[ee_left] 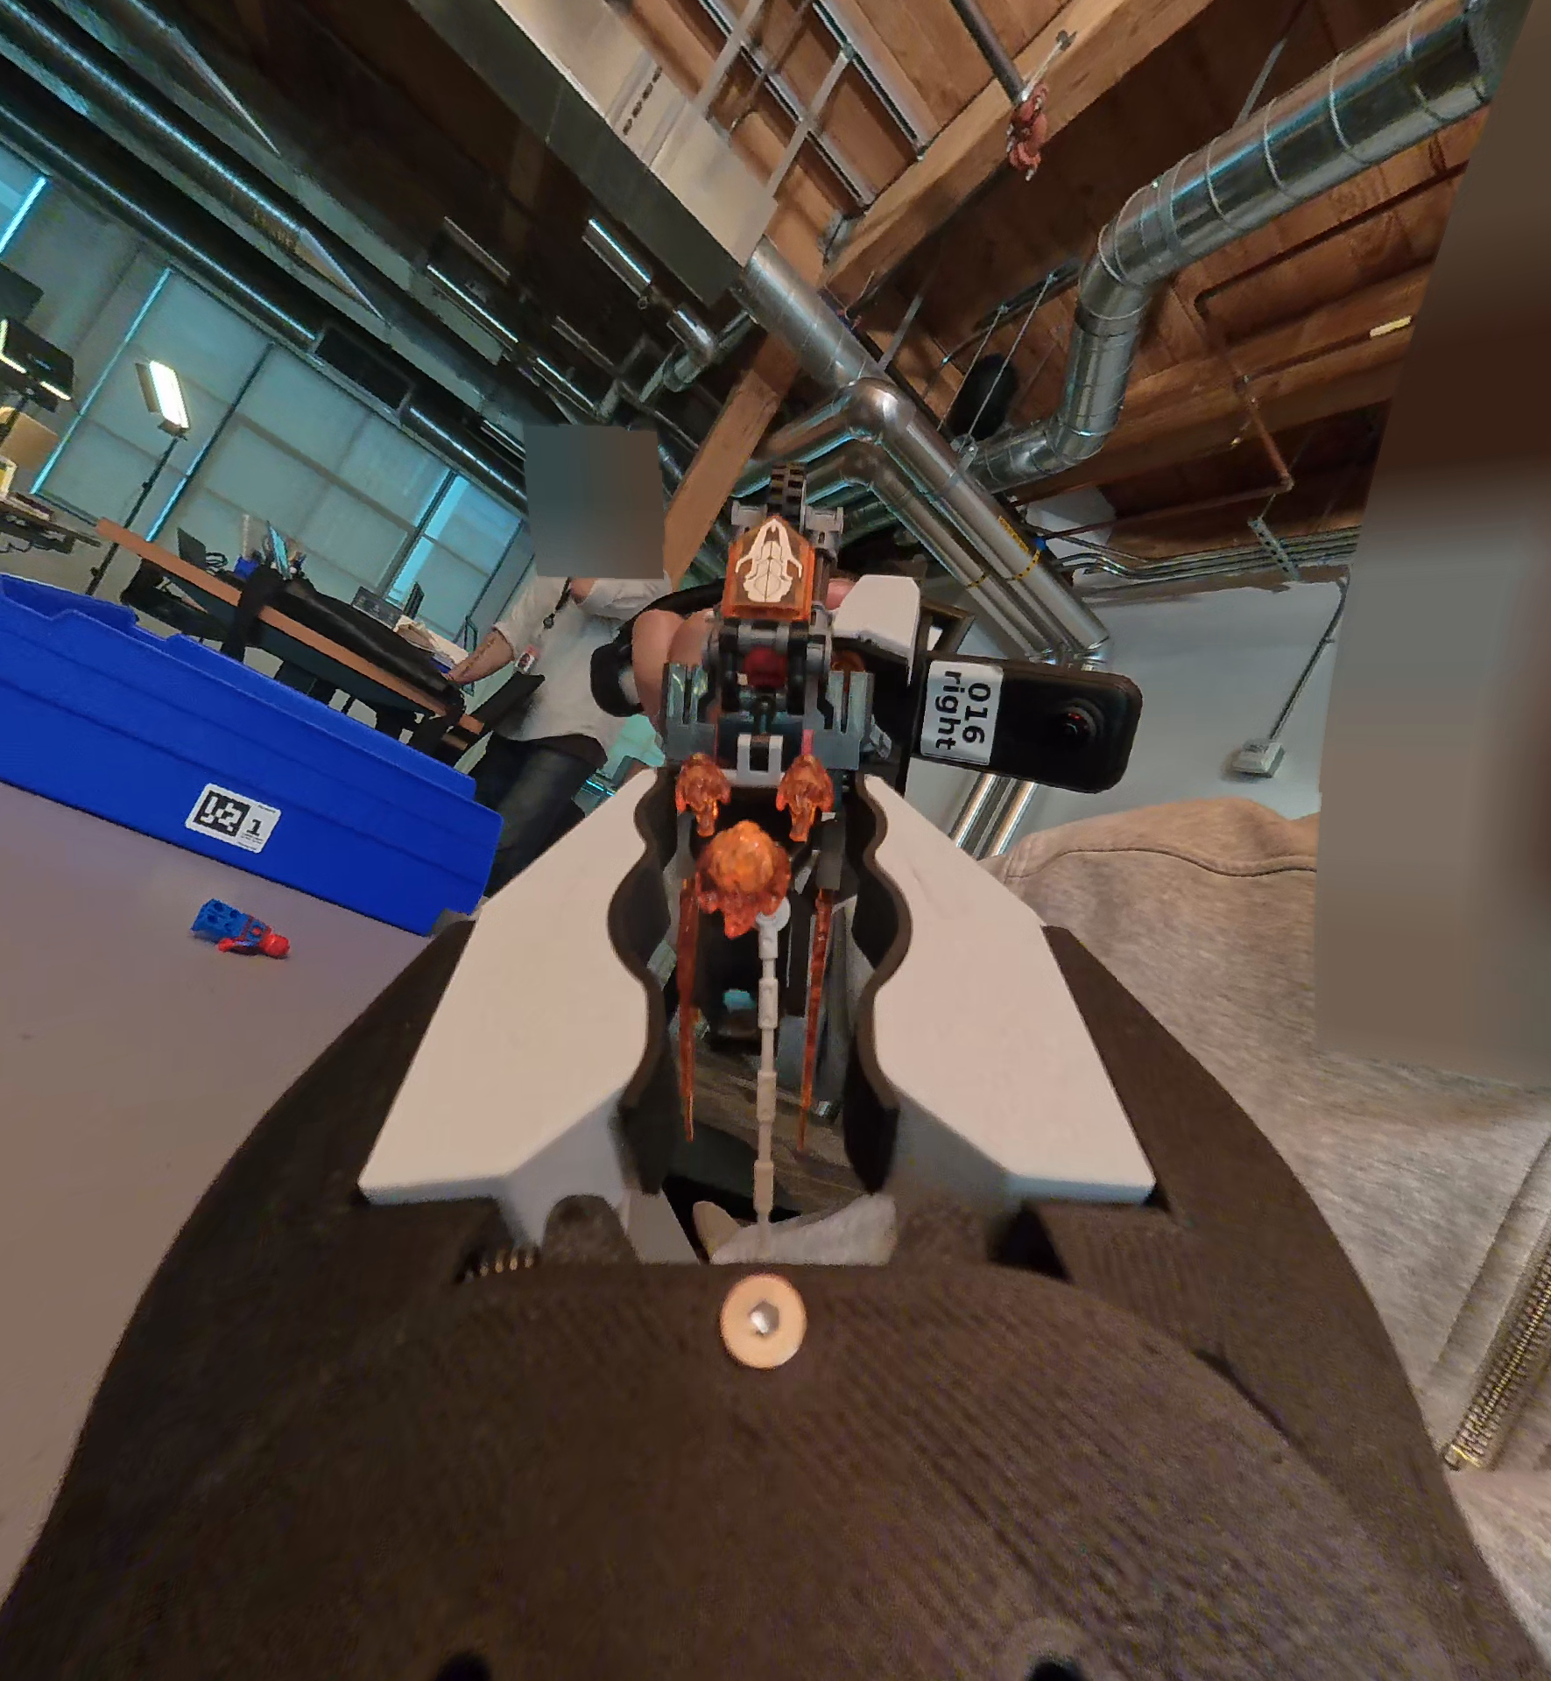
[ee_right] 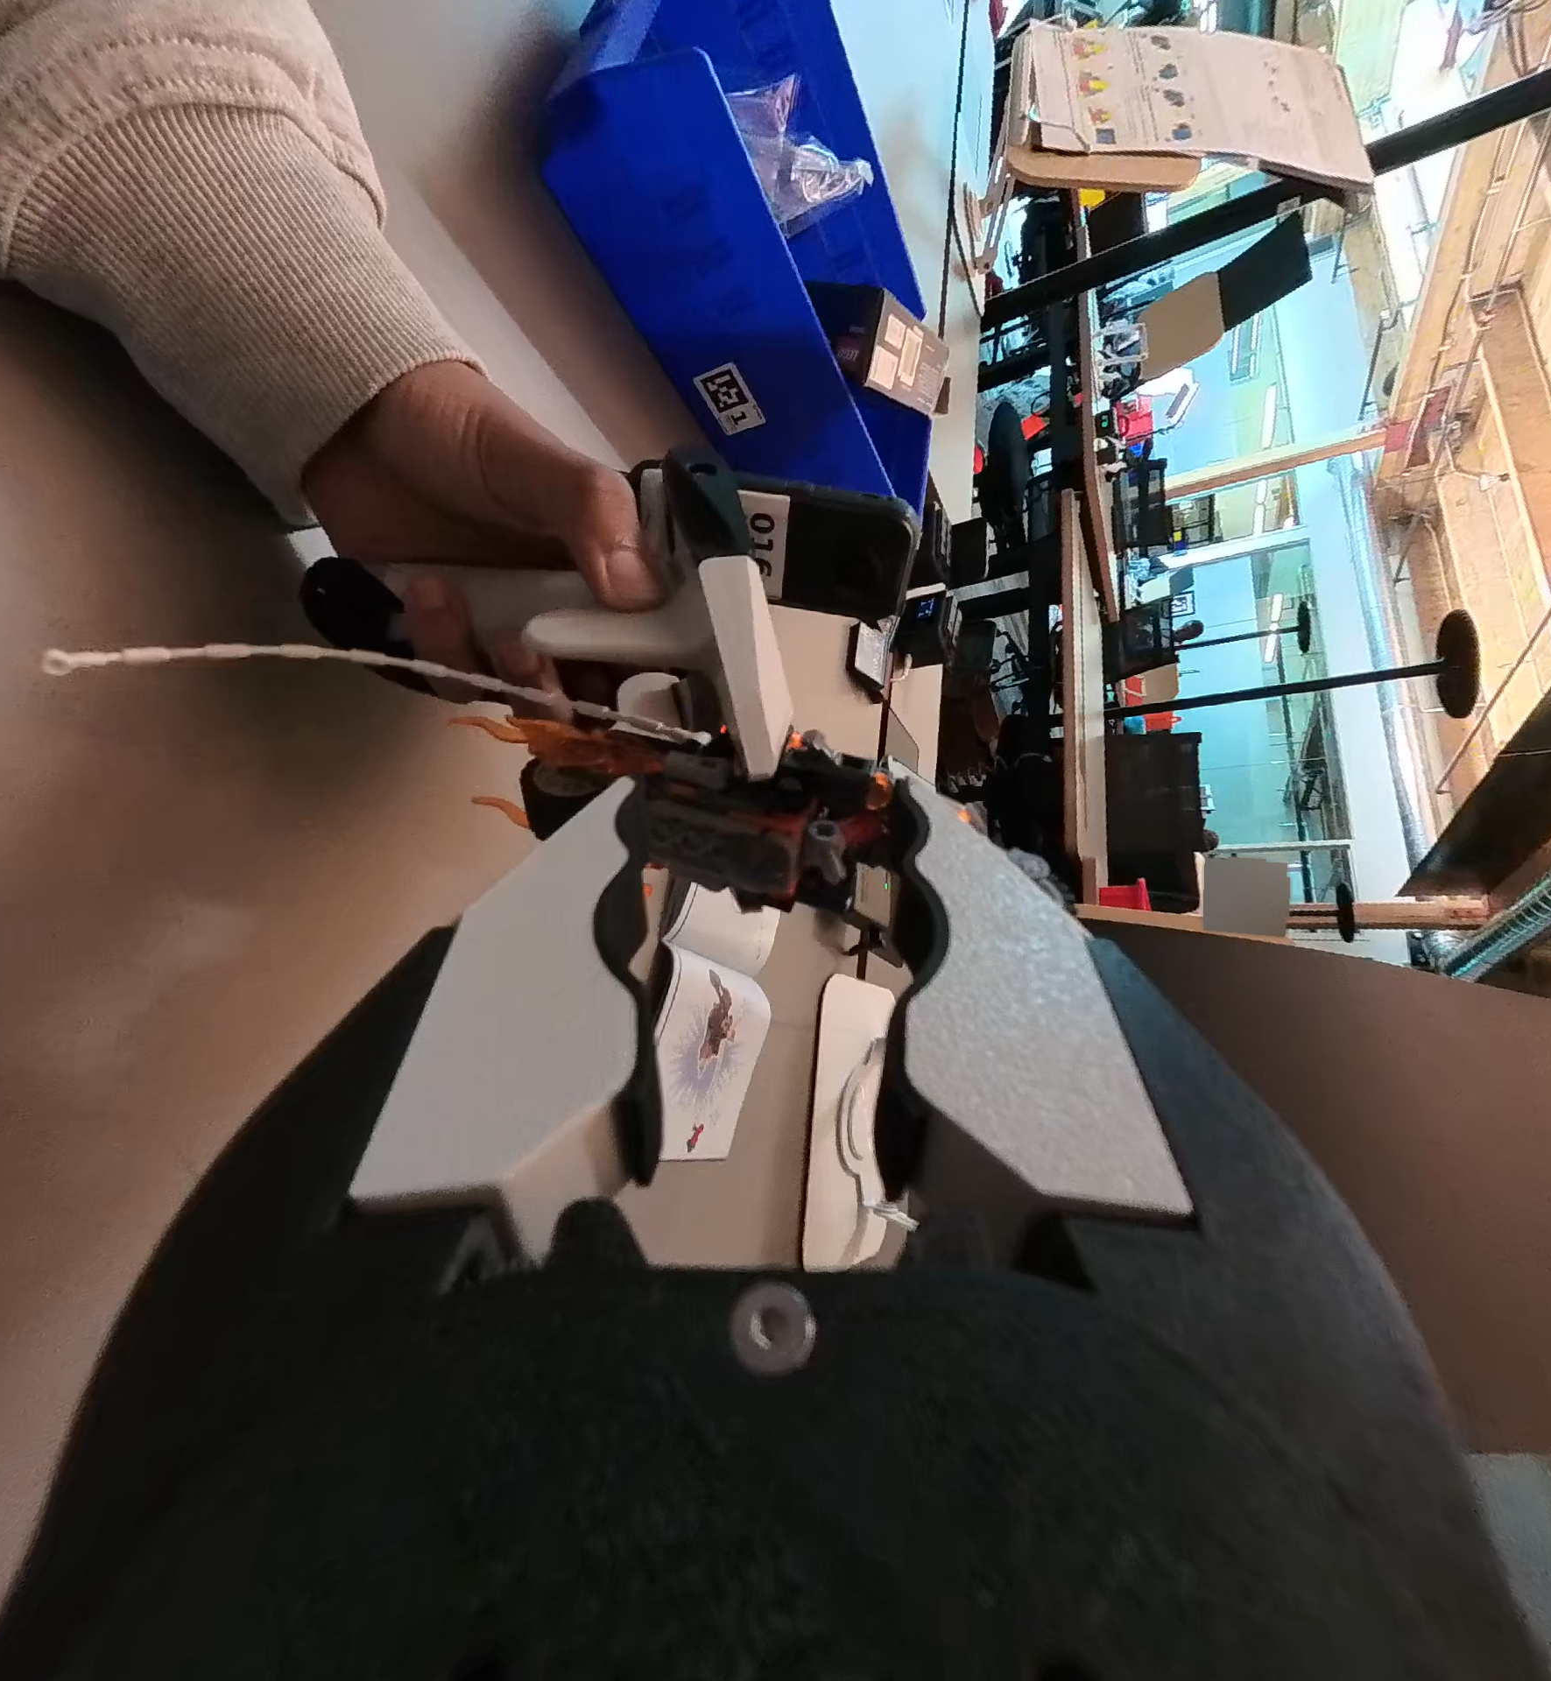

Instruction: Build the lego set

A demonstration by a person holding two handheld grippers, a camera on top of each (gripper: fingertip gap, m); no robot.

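Note:
A dark grey lego model [ee_left: 758, 700] with clear orange flame pieces and a thin white chain [ee_left: 767, 1028] is held in the air between both grippers. My left gripper [ee_left: 758, 800] is shut on its rear end, with the flames and chain hanging back between the fingers. My right gripper [ee_right: 767, 819] is shut on the model's dark body [ee_right: 735, 837] from the other side. In the right wrist view a white finger [ee_right: 744, 655] of the left gripper lies against the model's top, and the chain [ee_right: 298, 653] trails left. A small red and blue minifigure [ee_left: 248, 932] lies on the table.
A blue bin [ee_left: 207, 728] stands on the grey table, left of the grippers; in the right wrist view [ee_right: 708, 227] it holds clear bags. A printed sheet [ee_right: 712, 1046] and white packaging [ee_right: 853, 1092] lie below the right gripper. A person's beige sleeve [ee_left: 1163, 910] is close on the right. My two grippers' fingertips are within a few centimetres of each other.

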